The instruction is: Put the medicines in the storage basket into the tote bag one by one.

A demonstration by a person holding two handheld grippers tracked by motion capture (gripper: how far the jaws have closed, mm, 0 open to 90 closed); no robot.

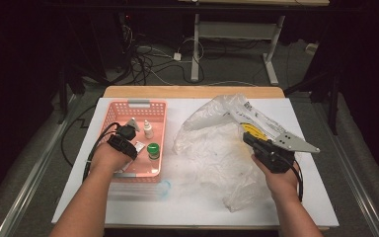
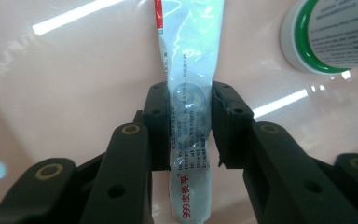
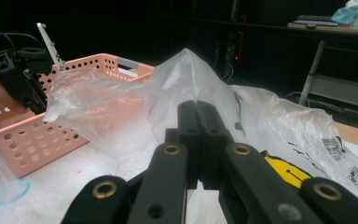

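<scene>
L gripper (image 2: 189,135) in pink basket (image 1: 109,114), jaws clamping ointment tube (image 2: 191,93) to lift it; R gripper (image 3: 198,140) clenched, probably pinching plastic bag (image 3: 186,79) open.

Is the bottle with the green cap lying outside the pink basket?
No, in the high view the bottle with the green cap stands inside the pink basket, near its right wall.

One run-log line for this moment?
left gripper: shut on ointment tube in pink basket | right gripper: shut on plastic bag edge | green-capped bottle: in basket
</scene>
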